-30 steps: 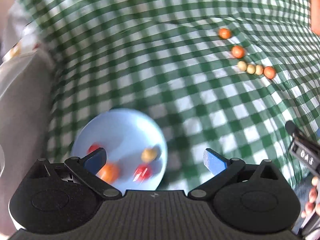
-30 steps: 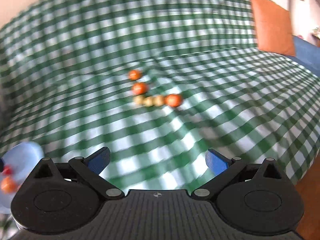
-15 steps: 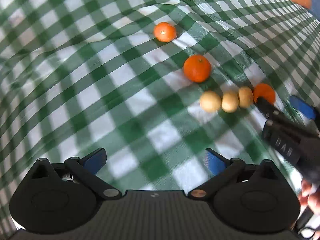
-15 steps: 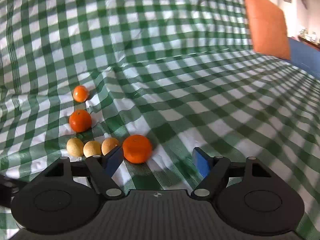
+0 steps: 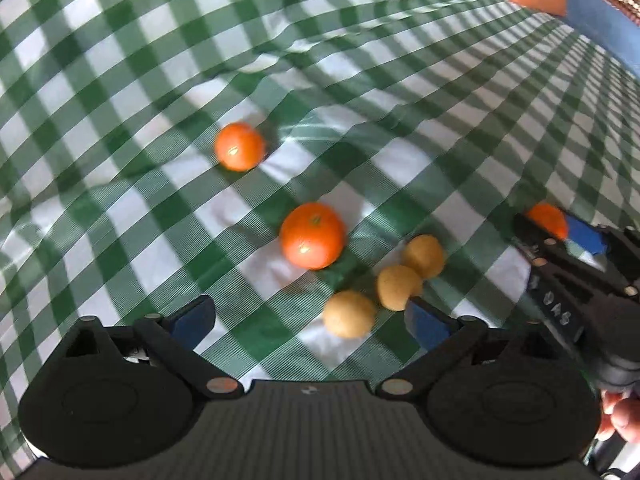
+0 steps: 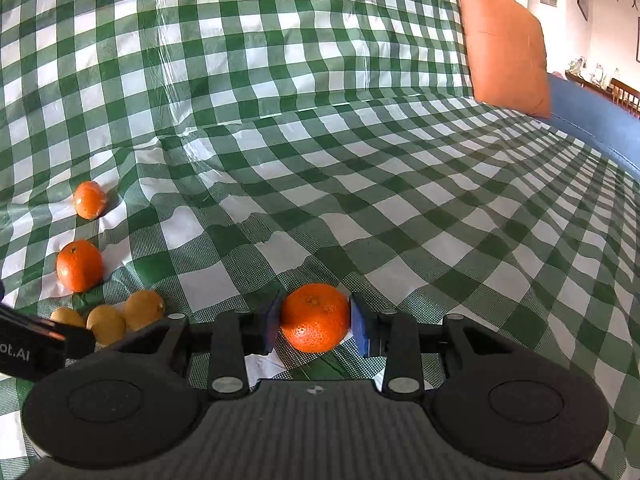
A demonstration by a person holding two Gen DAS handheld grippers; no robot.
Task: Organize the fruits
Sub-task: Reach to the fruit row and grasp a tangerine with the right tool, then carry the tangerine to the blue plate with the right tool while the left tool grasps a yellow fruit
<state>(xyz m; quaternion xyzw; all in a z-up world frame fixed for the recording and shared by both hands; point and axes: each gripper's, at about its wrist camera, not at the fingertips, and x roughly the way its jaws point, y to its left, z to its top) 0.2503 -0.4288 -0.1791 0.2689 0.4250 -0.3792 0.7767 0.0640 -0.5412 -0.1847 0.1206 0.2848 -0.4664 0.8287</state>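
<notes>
Left wrist view: the left gripper (image 5: 308, 318) is spread wide with nothing held, low over the green checked cloth (image 5: 120, 80). Two tangerines (image 5: 312, 235) are seen just ahead, and three small yellow fruits (image 5: 349, 313) are lined up by its right finger. The right gripper (image 5: 564, 232) is spotted at the far right.

Right wrist view: a tangerine (image 6: 315, 317) is pinched between the right gripper's blue pads (image 6: 362, 330), still touching the cloth as far as can be told. An orange cushion (image 6: 506, 40) is propped up far right.
</notes>
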